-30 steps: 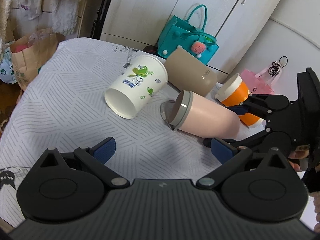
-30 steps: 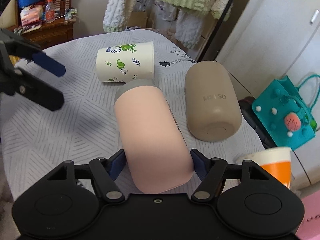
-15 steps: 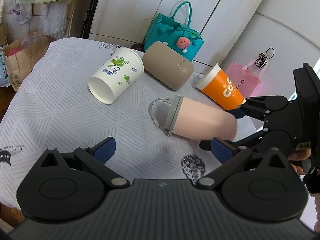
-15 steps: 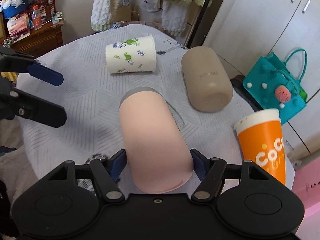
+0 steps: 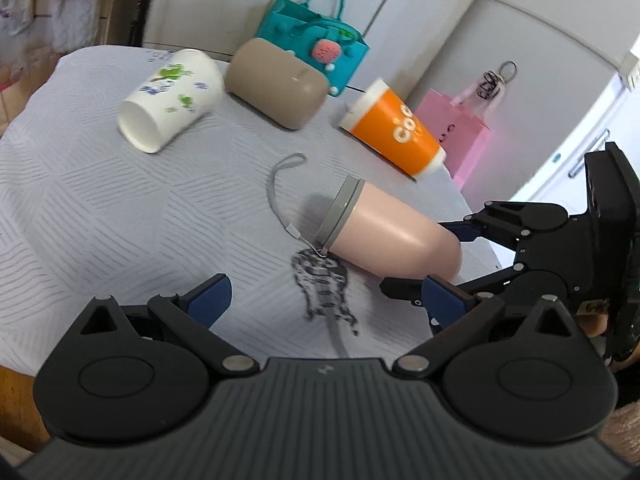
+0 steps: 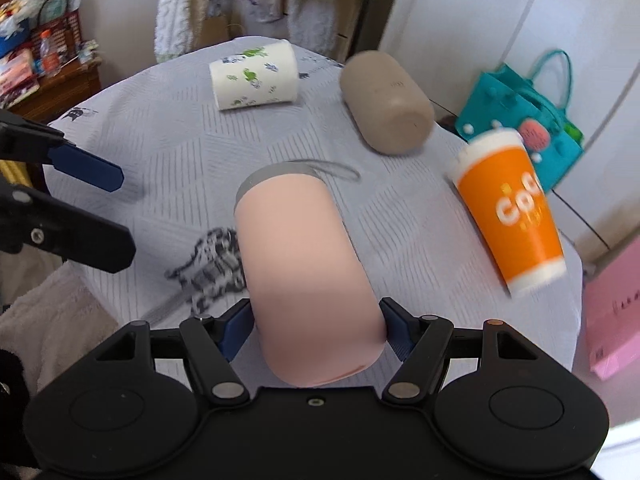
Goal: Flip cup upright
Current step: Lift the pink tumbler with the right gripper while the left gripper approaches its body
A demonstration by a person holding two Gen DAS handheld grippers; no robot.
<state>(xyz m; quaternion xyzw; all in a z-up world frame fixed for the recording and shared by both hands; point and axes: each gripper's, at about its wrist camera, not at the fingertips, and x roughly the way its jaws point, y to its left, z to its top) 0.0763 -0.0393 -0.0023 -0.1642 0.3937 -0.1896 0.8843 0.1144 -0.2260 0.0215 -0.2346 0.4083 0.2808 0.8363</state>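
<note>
Right gripper point(image 6: 316, 324) was pinching the pink cup's point(image 6: 300, 248) base mid-flip, left gripper point(image 5: 320, 300) spread empty beside it; next probably needed swinging the base down.

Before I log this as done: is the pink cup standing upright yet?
No. The pink cup still lies tilted, its base clamped in the right hand-held gripper and its grey rim toward the table.

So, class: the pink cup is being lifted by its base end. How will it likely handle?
The pink cup looks smooth and rounded, so it may slip or pivot between the right claw pads. Held only near its base, the grey-rimmed end could droop. Its strap is limp and will probably drag on the cloth.
</note>
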